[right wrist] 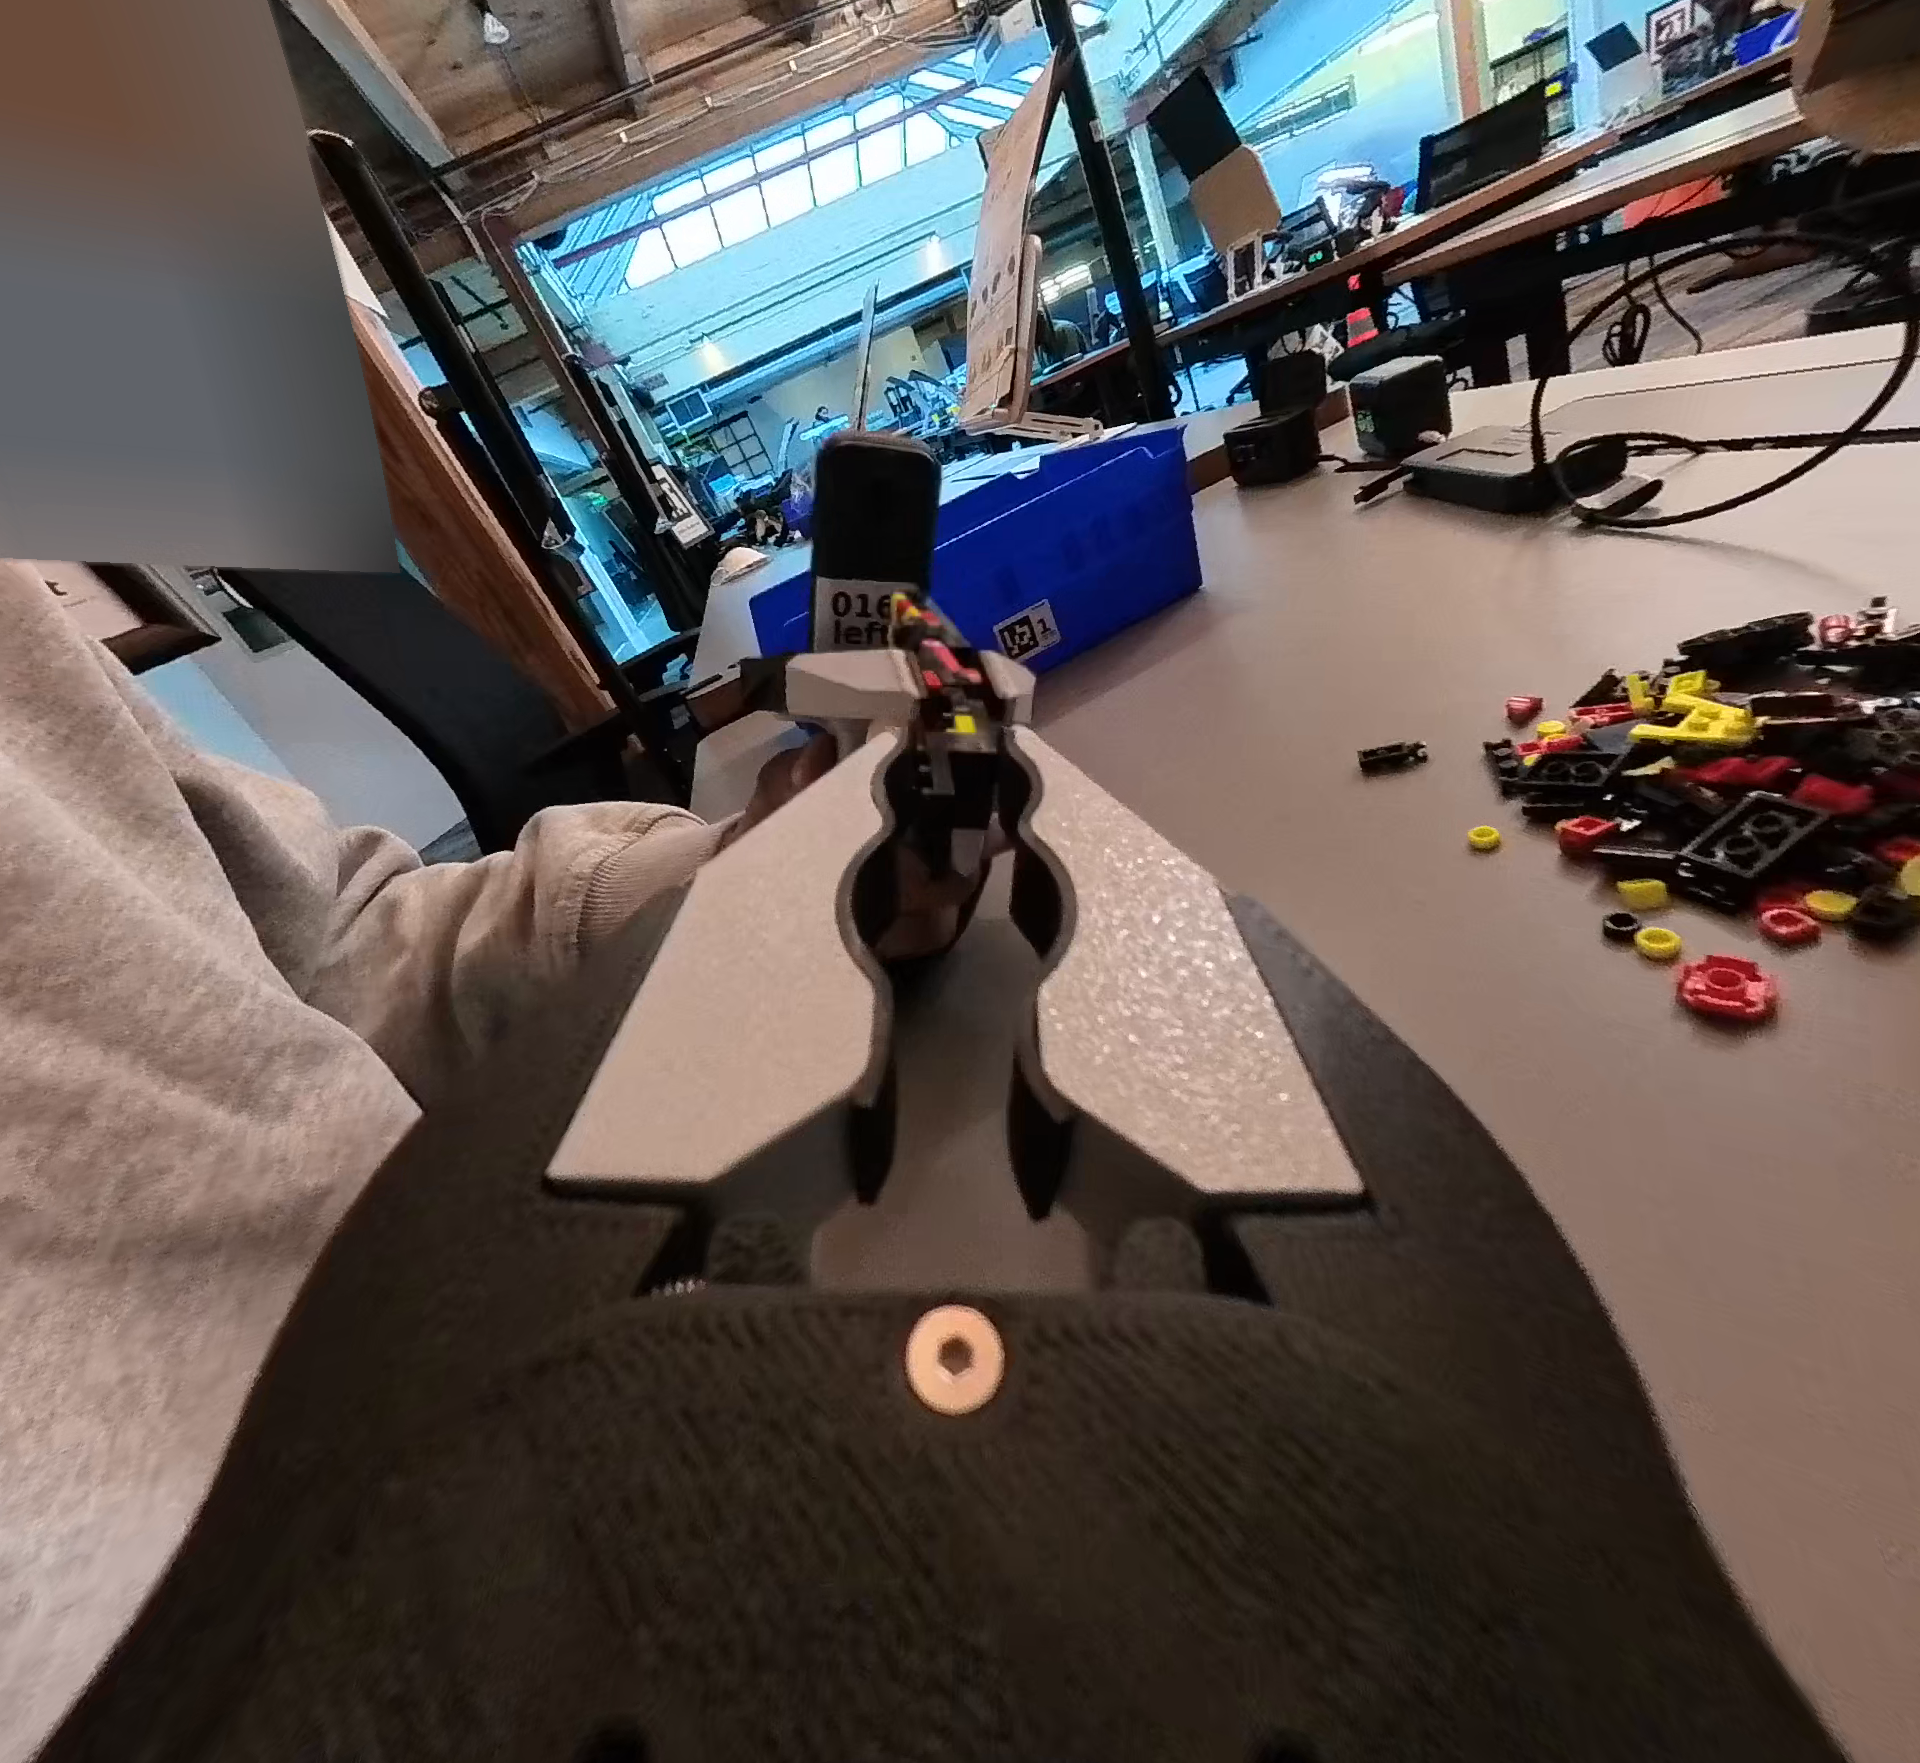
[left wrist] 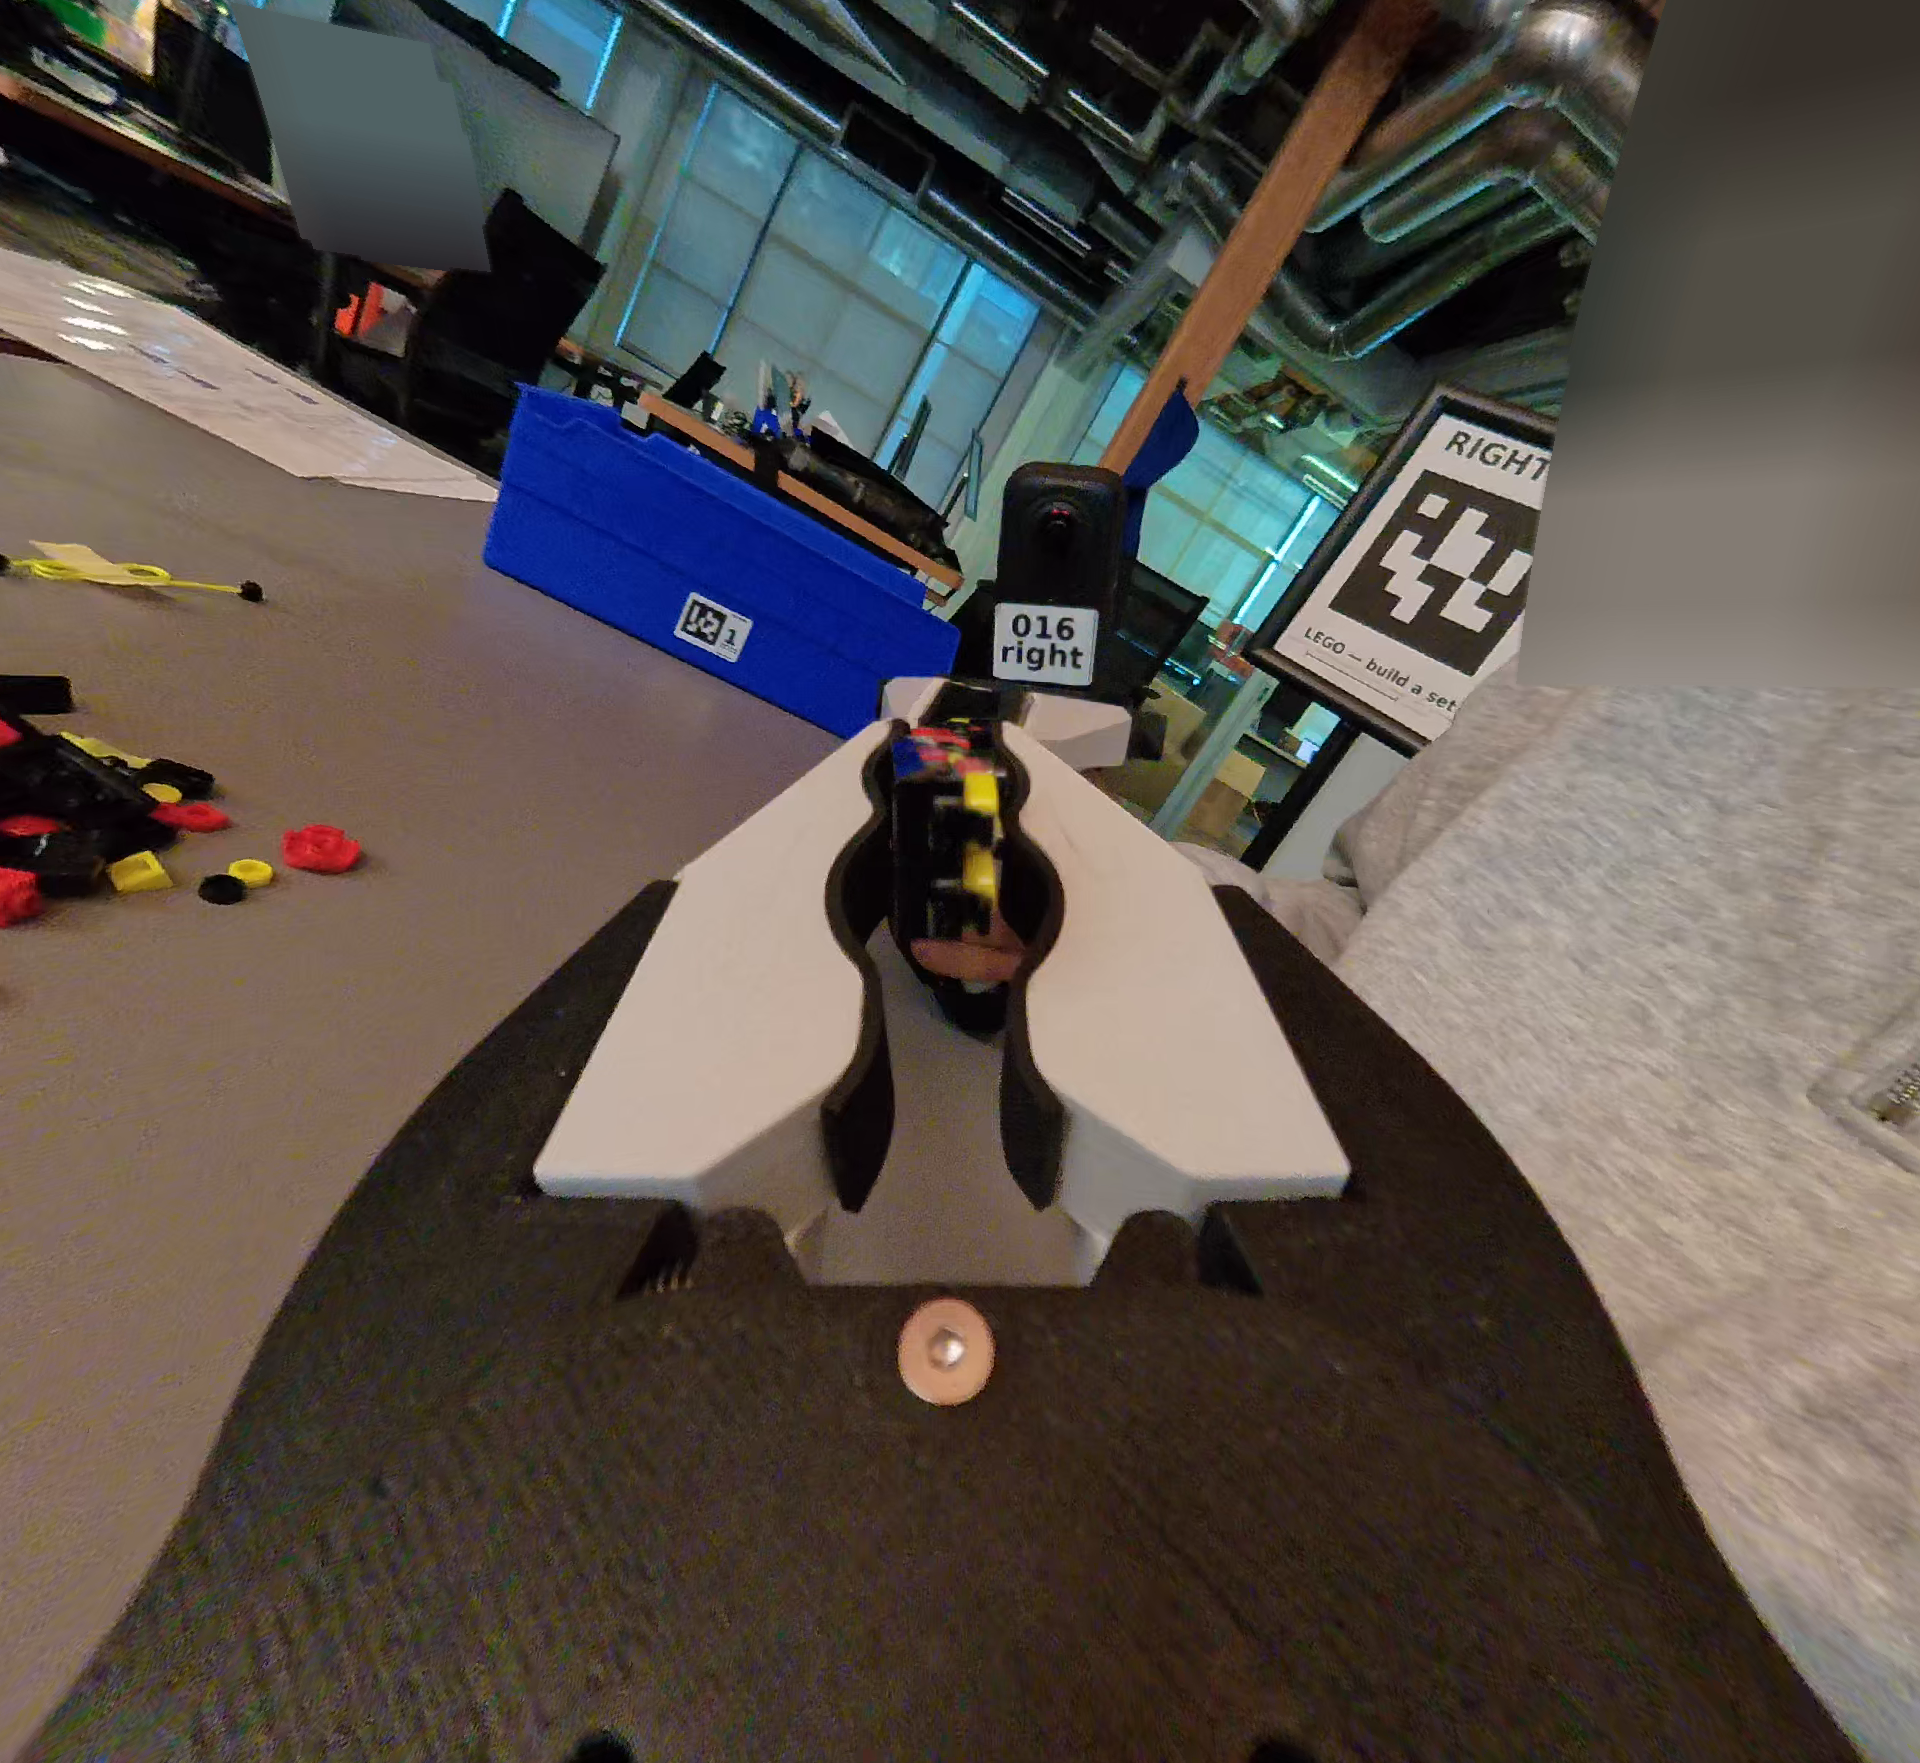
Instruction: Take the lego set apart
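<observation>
A small lego assembly [left wrist: 948, 846] of black, yellow, red and blue bricks is held in the air between both grippers. My left gripper [left wrist: 948, 757] is shut on its near end, and the right gripper's white fingers [left wrist: 1081, 726] meet it from the far side. In the right wrist view the assembly [right wrist: 951, 757] sits between my right gripper's [right wrist: 951, 747] closed fingers, with the left gripper's fingers [right wrist: 831, 690] facing it beyond. A pile of loose black, red and yellow pieces [left wrist: 94, 799] lies on the grey table [left wrist: 416, 778]; it also shows in the right wrist view [right wrist: 1745, 809].
A blue bin [left wrist: 686, 550] stands on the table behind the grippers, also in the right wrist view [right wrist: 1049, 539]. A person's grey sleeve [right wrist: 260, 934] is close beside them. A sign with a black-and-white marker [left wrist: 1423, 570] stands at right. Dark devices and cables [right wrist: 1507, 466] lie at the far table end. Less than 4 cm separates the two grippers' tips.
</observation>
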{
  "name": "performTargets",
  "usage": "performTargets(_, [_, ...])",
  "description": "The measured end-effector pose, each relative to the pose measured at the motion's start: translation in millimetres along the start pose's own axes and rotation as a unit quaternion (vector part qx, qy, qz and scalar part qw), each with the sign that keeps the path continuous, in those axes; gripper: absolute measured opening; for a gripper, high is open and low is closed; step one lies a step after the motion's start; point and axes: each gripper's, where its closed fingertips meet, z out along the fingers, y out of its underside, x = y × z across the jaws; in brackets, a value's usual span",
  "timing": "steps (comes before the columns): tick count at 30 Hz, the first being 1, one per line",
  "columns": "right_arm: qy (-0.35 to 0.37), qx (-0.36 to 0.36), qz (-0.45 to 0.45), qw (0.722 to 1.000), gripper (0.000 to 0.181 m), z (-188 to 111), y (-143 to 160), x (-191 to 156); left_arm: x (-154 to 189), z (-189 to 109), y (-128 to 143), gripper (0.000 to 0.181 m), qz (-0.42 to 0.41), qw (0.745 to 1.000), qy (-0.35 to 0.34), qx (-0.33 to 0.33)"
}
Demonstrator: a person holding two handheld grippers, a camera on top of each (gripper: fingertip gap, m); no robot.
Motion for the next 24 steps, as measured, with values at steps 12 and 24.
performTargets(12, [-0.065,0.001,0.058,0.996,0.028,-4.5,-3.4,-10.3,1.4,1.0,2.3,0.012,0.018,1.0,-0.003,-0.016])
performTargets(24, [-0.056,-0.02,0.041,0.997,0.012,-6.9,3.1,-4.9,3.2,1.9,7.0,0.012,0.007,0.999,0.009,-0.031])
